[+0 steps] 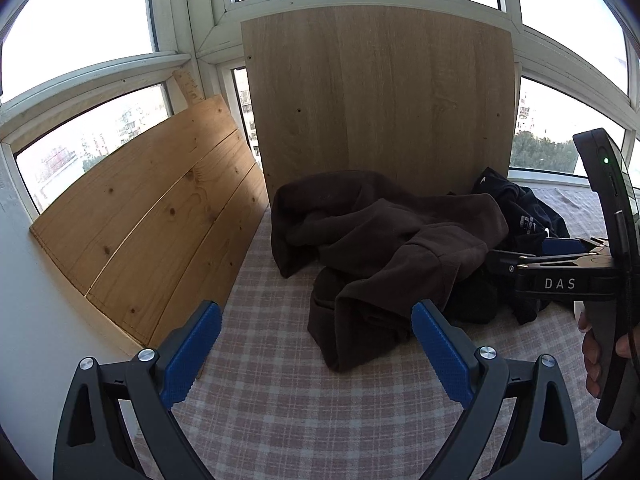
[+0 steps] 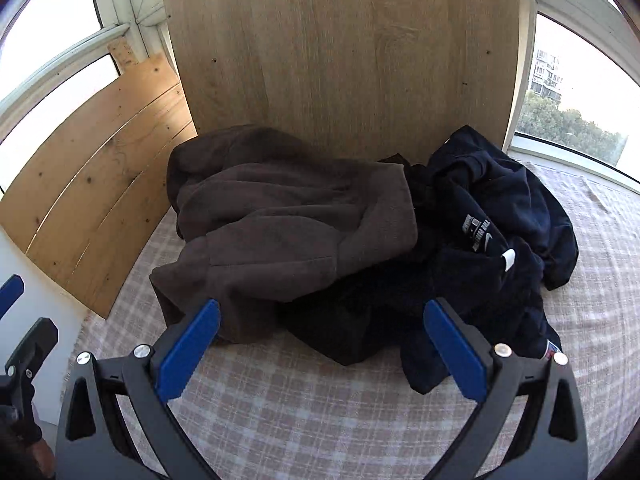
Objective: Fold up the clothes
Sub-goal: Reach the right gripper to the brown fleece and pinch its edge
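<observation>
left gripper [image 1: 316, 344] released | right gripper [image 2: 322, 344] released | dark garment [image 2: 500, 232] probably part-hidden under brown garment [image 2: 280, 216]

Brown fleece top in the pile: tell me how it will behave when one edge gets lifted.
The brown fleece top lies in soft rumpled folds, so it will probably hang limp and stretch out rather than hold shape. Its cloth looks thick, so likely somewhat heavy for a top. It overlaps the dark navy top, so lifting may drag that along.
</observation>
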`<state>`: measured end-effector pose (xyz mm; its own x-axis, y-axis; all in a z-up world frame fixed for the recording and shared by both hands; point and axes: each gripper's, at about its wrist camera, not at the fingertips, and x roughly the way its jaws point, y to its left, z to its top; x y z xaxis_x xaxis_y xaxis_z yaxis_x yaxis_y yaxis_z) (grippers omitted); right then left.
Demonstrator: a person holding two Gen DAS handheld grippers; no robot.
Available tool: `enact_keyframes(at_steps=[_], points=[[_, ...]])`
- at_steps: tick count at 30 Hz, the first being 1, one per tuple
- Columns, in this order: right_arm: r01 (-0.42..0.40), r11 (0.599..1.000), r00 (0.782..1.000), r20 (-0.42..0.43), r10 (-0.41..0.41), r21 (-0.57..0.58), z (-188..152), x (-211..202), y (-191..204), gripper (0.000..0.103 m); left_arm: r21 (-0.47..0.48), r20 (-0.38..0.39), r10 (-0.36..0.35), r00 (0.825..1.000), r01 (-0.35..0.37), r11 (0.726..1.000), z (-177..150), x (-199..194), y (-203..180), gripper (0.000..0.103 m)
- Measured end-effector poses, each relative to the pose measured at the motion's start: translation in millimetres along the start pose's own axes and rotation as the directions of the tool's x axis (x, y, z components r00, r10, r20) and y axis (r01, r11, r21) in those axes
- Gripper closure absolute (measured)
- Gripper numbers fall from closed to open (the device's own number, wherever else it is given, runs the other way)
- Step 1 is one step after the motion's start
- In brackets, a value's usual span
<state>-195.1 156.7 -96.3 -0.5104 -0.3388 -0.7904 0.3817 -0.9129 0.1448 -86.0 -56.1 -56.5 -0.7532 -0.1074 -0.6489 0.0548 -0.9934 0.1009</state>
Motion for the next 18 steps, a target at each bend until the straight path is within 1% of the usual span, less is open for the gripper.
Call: enact_keyframes(at_steps=[3,6,9,13,18], points=[[-0.016,0.999,0.999,-0.041,0.018,0.044,9.2,18.2,2.7,0.000,-0.001,-0.002,0.009,1.000,-0.009,1.000,0.7,5.9,2.4,0.006],[-0.039,0.993,0.996,-0.074,0.048,0.112,13.4,34.7,2.9,0.000,-0.007,-0.001,0.018,1.000,-0.018,1.000,1.1,10.3,5.3,0.006],[-0.061,0.984,0.990,-0.115,0.081,0.166,15.2,50.9,3.1,0.000,-0.014,-0.006,0.021,1.000,-0.021,1.000,0.4,15.2,9.5,0.006],[-0.068,0.974,0.983,-0.155,0.103,0.218,19.0,68.4,5.0,0.000,-0.019,-0.021,0.028,0.999,-0.028,0.999,-1.6,22.6,13.7,0.006],[-0.079,0.973,0.983,-0.146,0.113,0.218,24.9,76.8,8.7,0.002,-0.025,-0.033,0.032,0.999,-0.032,0.999,-4.2,27.6,18.7,0.006]])
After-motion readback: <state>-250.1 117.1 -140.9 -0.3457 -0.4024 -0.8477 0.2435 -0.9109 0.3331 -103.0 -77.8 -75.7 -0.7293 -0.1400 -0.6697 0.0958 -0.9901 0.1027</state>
